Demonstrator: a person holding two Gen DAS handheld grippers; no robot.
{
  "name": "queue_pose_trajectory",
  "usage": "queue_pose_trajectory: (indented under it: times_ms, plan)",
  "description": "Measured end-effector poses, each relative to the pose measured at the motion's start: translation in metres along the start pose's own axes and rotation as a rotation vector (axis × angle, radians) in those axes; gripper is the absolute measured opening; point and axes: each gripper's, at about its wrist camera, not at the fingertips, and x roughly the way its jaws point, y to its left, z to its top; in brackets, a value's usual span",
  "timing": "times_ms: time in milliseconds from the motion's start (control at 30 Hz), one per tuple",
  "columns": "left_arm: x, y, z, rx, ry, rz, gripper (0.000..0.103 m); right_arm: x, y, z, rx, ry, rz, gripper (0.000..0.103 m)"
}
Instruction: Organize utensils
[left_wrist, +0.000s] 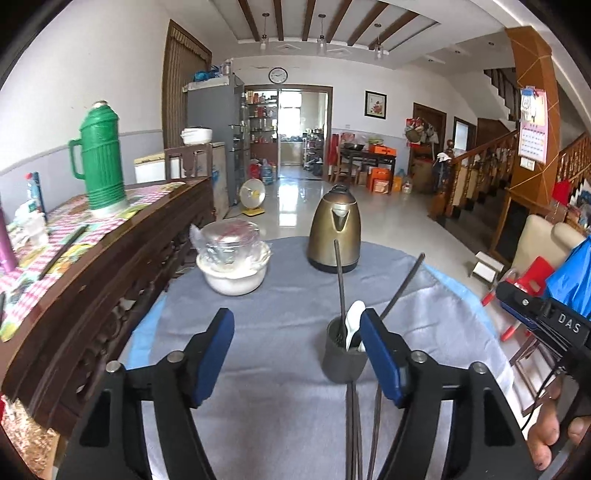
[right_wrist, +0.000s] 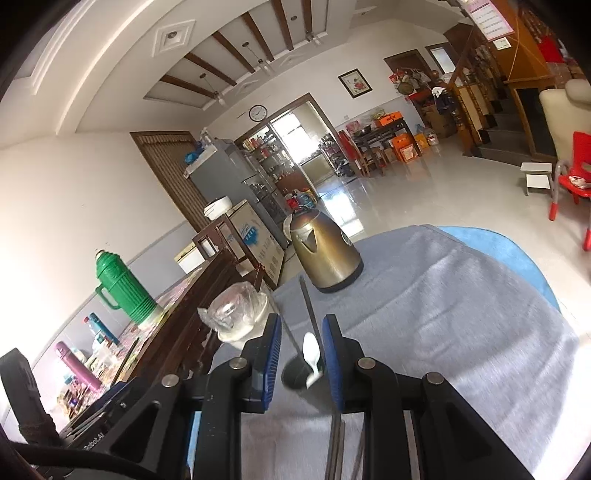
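Observation:
A dark grey utensil cup (left_wrist: 341, 354) stands on the grey tablecloth (left_wrist: 280, 306). It holds a white spoon (left_wrist: 354, 323) and dark chopsticks (left_wrist: 340, 280). More dark chopsticks (left_wrist: 356, 428) lie on the cloth in front of the cup. My left gripper (left_wrist: 297, 325) is open and empty, its right finger beside the cup. In the right wrist view the cup (right_wrist: 295, 373) with the white spoon (right_wrist: 311, 356) sits between the fingers of my right gripper (right_wrist: 301, 341), which is open and holds nothing. Chopsticks (right_wrist: 336, 443) lie below the right finger.
A brass-coloured kettle (left_wrist: 335, 230) stands at the far side of the table. A white bowl with plastic-wrapped glassware (left_wrist: 232, 254) sits at the far left. A wooden sideboard (left_wrist: 110, 258) with a green thermos (left_wrist: 99, 155) runs along the left. The table edge drops off at right.

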Motion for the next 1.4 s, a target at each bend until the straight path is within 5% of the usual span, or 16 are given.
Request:
queue_pose_trajectory:
  times_ms: [300,433,967,1400]
  plan:
    - [-0.053,-0.017,-0.024,0.095,-0.072,0.080,0.084,-0.055,-0.010,-0.034,0.001,0.042,0.009,0.028]
    - [-0.077,-0.021,-0.033,0.130,-0.120,0.096,0.086,-0.074,-0.012,-0.045,0.007,0.035,0.022,0.064]
    - [-0.132,-0.003,-0.045,0.109,-0.171,0.154,0.087,-0.145,0.031,-0.068,-0.134,-0.058,-0.016,0.062]
    - [-0.136,0.005,-0.061,0.128,-0.153,0.200,0.087,-0.135,0.048,-0.114,-0.212,0.056,-0.010,0.062]
